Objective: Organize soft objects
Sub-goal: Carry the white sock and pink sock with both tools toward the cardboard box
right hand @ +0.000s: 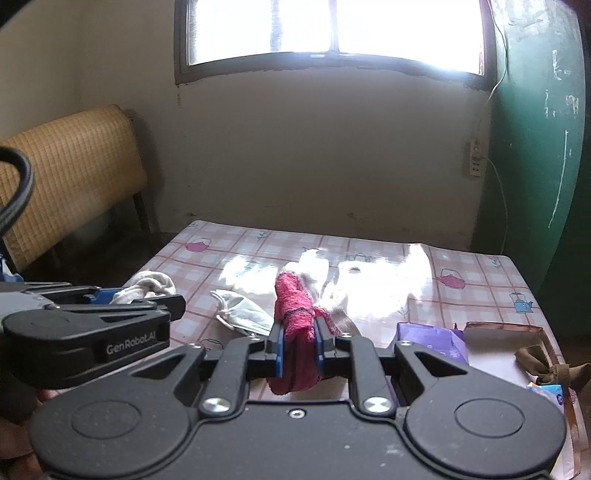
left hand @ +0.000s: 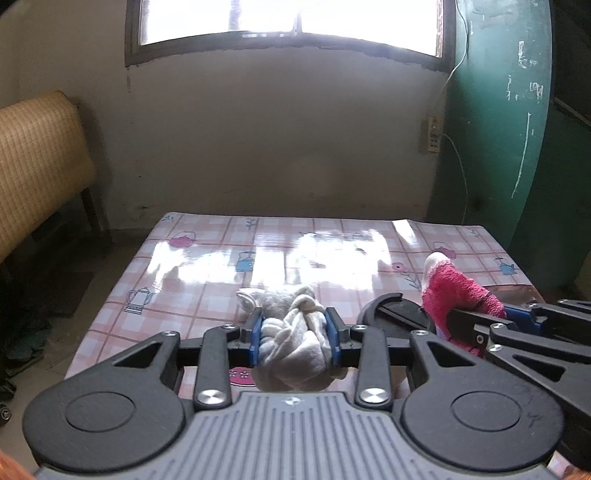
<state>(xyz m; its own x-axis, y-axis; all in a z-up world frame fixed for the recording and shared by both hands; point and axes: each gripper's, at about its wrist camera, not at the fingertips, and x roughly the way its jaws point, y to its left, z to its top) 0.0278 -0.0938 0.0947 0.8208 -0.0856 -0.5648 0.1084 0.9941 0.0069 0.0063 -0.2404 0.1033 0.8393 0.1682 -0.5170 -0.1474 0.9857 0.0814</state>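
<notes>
Left gripper point(left hand: 294, 332): clenched on bunched white sock point(left hand: 295, 343) above checked table point(left hand: 207, 266); no clear long axis. Right gripper point(right hand: 298, 341): clamped on pink sock point(right hand: 295, 321), held off the table, long axis along the fingers, pointing toward window point(right hand: 332, 29).

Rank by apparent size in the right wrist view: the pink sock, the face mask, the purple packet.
1. pink sock, though it sits nearest the camera, which inflates it.
2 and 3. purple packet and face mask look alike; unranked.
</notes>
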